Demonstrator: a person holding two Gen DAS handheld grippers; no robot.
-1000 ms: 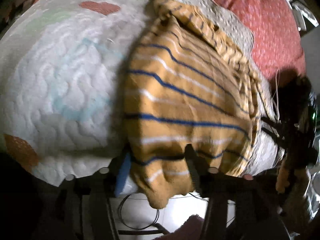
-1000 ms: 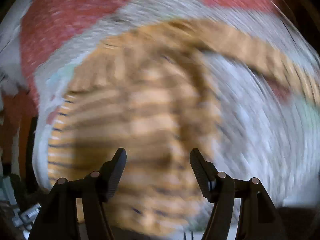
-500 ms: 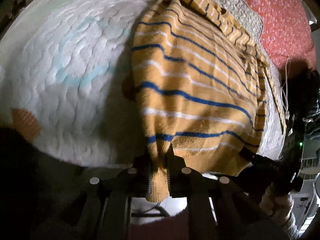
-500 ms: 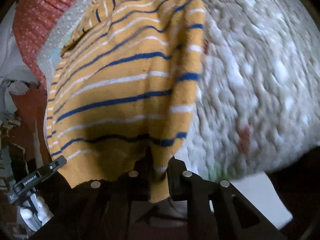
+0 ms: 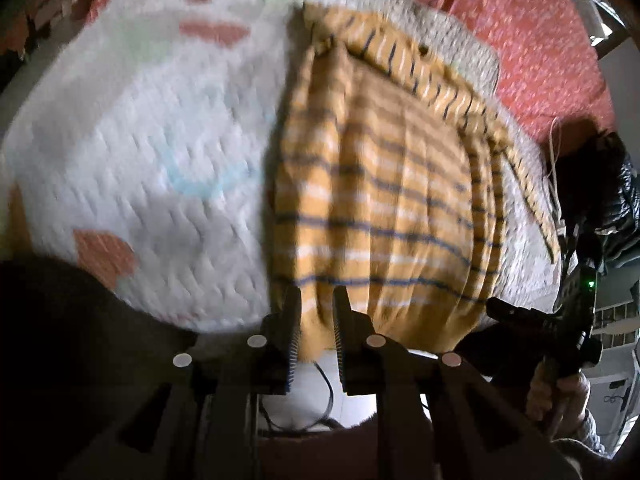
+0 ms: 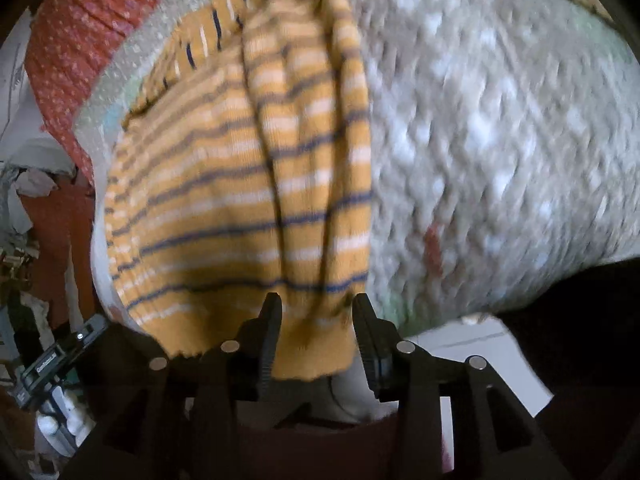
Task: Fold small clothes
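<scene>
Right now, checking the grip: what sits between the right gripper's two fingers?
In the right wrist view, the hem of the striped sweater hangs between the right gripper fingers, which stand apart.

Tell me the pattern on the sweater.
Mustard yellow sweater with thin navy and white stripes; clearest in the right wrist view.

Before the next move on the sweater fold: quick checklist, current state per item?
1. Left gripper gripping the hem of the sweater: cannot tell; cloth fills the narrow gap between the jaws.
2. Right gripper gripping the hem: not ok; jaws apart, cloth loose between them.
3. Sweater flat on the quilt: not ok; lengthwise ridges run up the body.
4. Hem supported by the quilt: not ok; it hangs over the near edge.
5. Sleeve tucked in: cannot tell; both views are blurred.
</scene>
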